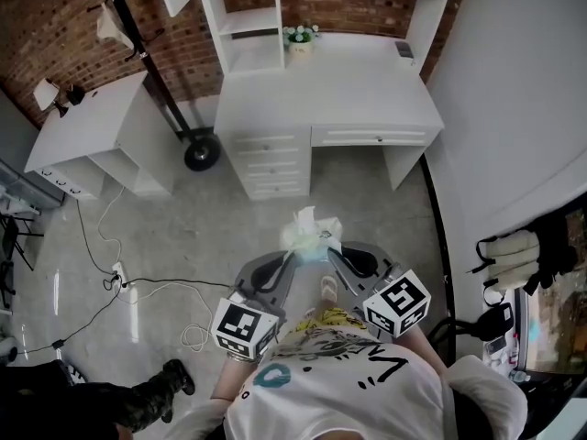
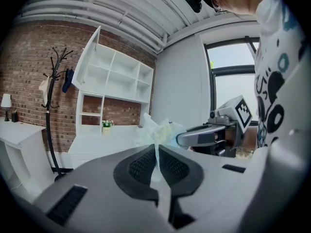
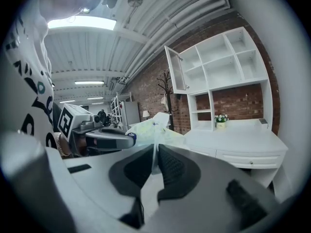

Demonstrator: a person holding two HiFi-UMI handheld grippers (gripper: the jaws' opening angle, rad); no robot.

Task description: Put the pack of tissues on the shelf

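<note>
in each gripper view, your jaws hide the lower part of the pack of tissues. the head view's top edge crops the shelf.

There were two hand-held grippers, one pack of tissues, two desks, one coat stand and one flower pot.

No words, brands or numbers legible anywhere, black-and-white square code marker on the cube of the left gripper, below-left of the pack of tissues, a like marker on the cube of the right gripper, below-right of it, dark scrawled print on the shirt beneath, unreadable.
</note>
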